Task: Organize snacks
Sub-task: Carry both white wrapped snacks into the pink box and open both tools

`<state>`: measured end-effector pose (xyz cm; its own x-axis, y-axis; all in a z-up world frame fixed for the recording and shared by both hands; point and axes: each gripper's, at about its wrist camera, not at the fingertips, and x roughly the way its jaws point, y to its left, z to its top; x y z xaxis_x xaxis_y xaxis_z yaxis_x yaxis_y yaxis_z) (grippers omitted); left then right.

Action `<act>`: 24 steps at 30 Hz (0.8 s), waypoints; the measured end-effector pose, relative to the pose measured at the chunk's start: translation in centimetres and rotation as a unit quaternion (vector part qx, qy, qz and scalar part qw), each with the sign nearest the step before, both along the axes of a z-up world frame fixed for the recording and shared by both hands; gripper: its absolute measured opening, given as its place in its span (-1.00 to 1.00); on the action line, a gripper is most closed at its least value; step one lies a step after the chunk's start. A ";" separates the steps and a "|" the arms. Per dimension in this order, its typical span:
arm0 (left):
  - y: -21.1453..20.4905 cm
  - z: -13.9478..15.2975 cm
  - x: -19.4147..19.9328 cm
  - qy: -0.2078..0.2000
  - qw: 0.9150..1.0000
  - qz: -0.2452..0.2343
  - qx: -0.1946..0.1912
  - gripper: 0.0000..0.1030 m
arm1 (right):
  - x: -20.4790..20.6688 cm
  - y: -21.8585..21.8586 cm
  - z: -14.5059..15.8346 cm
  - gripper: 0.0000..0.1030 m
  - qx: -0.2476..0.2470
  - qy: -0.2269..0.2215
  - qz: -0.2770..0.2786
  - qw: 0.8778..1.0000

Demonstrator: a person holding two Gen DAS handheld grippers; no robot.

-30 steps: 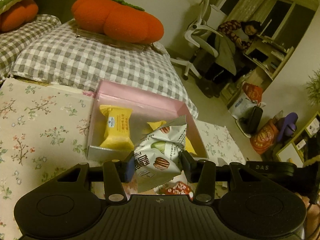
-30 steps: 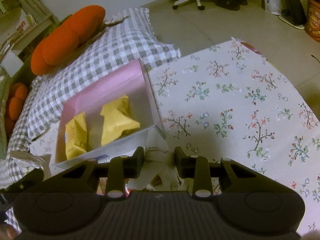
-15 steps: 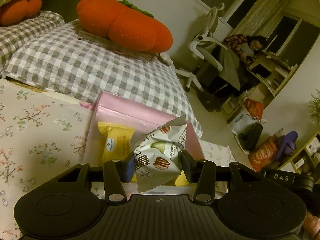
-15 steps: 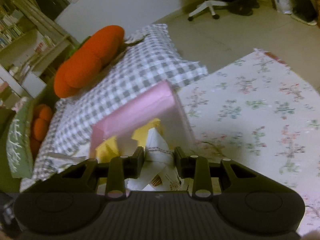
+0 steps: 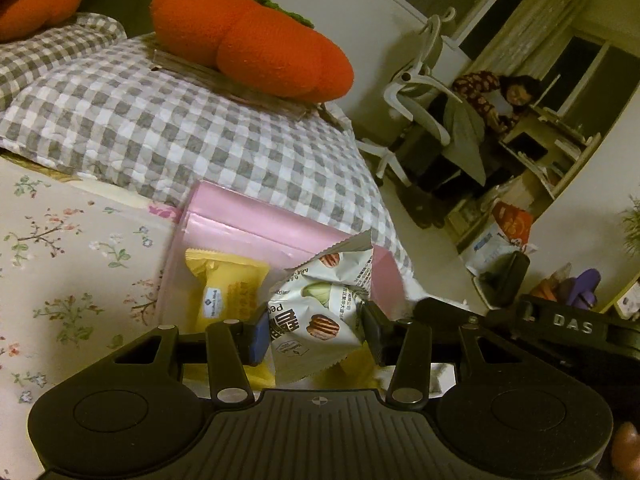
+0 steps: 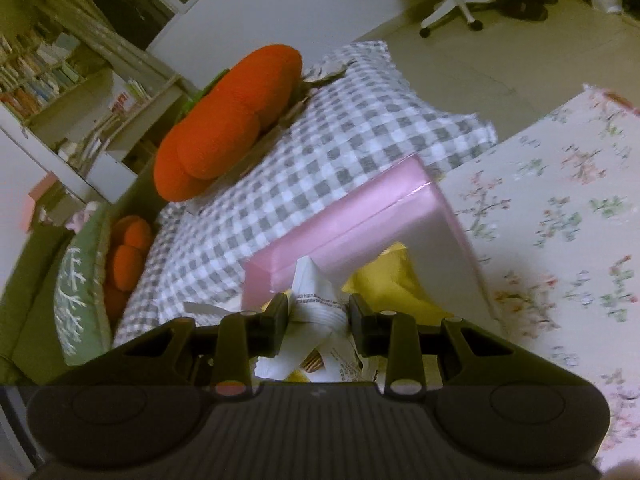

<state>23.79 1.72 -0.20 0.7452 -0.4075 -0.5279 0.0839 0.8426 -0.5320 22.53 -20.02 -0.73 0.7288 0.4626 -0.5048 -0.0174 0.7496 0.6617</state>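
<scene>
A pink box (image 5: pixel 256 220) lies on the flowered cloth (image 5: pixel 60 260), with yellow snack packets (image 5: pixel 224 292) inside. My left gripper (image 5: pixel 314 330) is shut on a white pecan snack packet (image 5: pixel 320 308), held just over the box's near side. In the right wrist view the same pink box (image 6: pixel 352 216) shows yellow packets (image 6: pixel 392 284) in it. My right gripper (image 6: pixel 318 326) is shut on a white crumpled snack packet (image 6: pixel 316 304), hanging above the box's near left part. The other gripper's black body (image 5: pixel 560 328) shows at the right of the left wrist view.
A grey checked cushion (image 5: pixel 180 128) with an orange plush pumpkin (image 5: pixel 248 44) lies right behind the box. A person sits at a desk (image 5: pixel 492 96) beside a white office chair (image 5: pixel 420 80). Bags (image 5: pixel 504 232) stand on the floor. A bookshelf (image 6: pixel 60 72) and green cushion (image 6: pixel 80 292) are at the left.
Both grippers have moved forward over the pink box with their packets still held. The right view has swung left, so the box now sits straight ahead and closer.
</scene>
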 end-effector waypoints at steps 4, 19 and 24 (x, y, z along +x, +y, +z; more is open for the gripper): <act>-0.2 -0.4 0.5 -0.003 1.000 -0.002 -0.004 -0.13 | 0.6 0.7 -0.4 -0.42 0.011 -0.003 0.003 1.000; 0.5 -0.7 0.7 -0.009 1.000 0.014 -0.002 -0.04 | 0.5 0.4 0.2 -0.44 -0.012 -0.016 -0.013 1.000; 1.1 -0.2 0.5 -0.005 1.000 0.022 -0.009 -0.04 | 0.5 0.0 0.5 -0.43 -0.022 -0.005 -0.015 1.000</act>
<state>24.34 2.84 -0.44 0.7681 -0.3835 -0.5128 0.0532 0.8363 -0.5456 23.05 -20.01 -0.26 0.7472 0.4179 -0.5168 -0.0006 0.7781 0.6282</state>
